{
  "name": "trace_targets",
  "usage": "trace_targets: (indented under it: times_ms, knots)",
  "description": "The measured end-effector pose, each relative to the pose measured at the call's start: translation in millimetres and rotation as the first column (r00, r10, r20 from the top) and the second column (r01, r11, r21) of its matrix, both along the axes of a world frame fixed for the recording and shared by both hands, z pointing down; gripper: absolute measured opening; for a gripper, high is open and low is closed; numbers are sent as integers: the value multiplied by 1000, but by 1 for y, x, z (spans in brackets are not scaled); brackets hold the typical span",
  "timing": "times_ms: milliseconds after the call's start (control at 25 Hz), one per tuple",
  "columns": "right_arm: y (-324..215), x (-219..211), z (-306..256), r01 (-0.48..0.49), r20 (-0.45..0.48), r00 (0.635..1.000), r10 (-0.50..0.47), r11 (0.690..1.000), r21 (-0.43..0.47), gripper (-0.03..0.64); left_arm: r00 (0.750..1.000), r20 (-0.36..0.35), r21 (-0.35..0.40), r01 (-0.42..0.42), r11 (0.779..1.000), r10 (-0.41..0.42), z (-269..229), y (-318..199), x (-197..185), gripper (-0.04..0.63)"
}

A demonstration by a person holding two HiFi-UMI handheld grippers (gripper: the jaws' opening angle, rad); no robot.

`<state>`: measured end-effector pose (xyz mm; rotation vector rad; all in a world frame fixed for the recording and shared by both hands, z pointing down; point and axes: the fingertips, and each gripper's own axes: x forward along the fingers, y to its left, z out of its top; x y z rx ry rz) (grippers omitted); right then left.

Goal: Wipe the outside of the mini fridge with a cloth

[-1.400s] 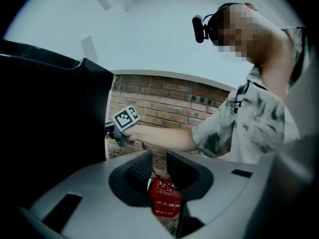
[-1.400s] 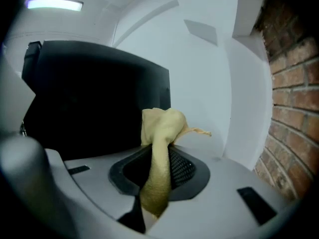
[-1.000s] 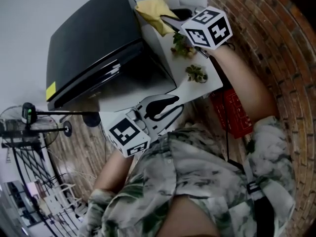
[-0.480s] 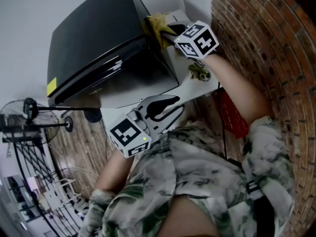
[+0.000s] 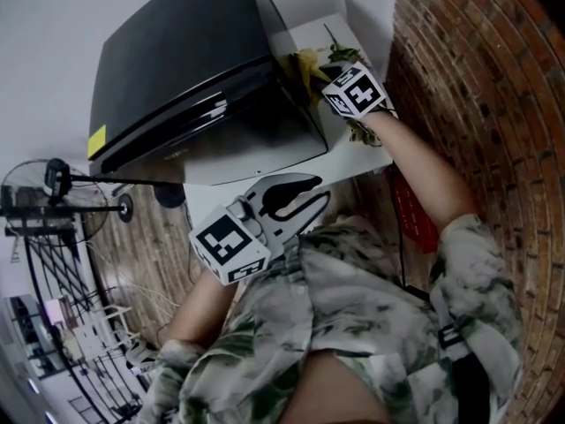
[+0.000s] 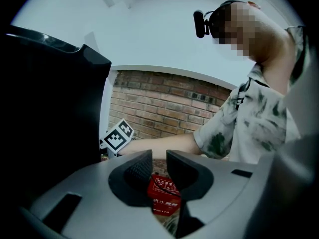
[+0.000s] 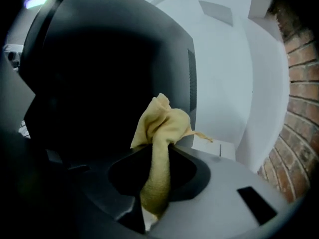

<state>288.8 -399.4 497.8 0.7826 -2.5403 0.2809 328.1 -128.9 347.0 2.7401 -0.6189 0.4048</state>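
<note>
Hidden: the mini fridge (image 7: 99,83) side is sinking into shadow – whether the cloth is touching it is unclear.
Right gripper (image 7: 159,156): pinching the yellow cloth (image 7: 164,123).
Left gripper (image 6: 158,164): hanging slightly parted – gripping nothing.

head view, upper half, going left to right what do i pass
standing fan -> mini fridge -> yellow cloth -> brick wall
</note>
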Motion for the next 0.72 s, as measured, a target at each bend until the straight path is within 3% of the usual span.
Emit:
trace_targets:
  times_ms: [200, 320, 560, 720]
  knots:
    - [5, 3, 50, 0, -101, 995, -3, 1000, -31, 94, 1000, 9, -13, 13, 1000, -13, 3, 4, -2, 92]
    - [8, 10, 63, -9, -115, 993, 4, 999, -46, 94, 1000, 10, -15, 16, 1000, -16, 5, 5, -3, 92]
    - [16, 39, 27, -41, -41, 998, 40, 999, -23, 94, 1000, -6, -13, 6, 1000, -6, 7, 0, -1, 92]
    - [27, 61, -30, -62, 68, 996, 60, 998, 18, 94, 999, -23, -10, -26, 1000, 26, 8, -1, 9, 92]
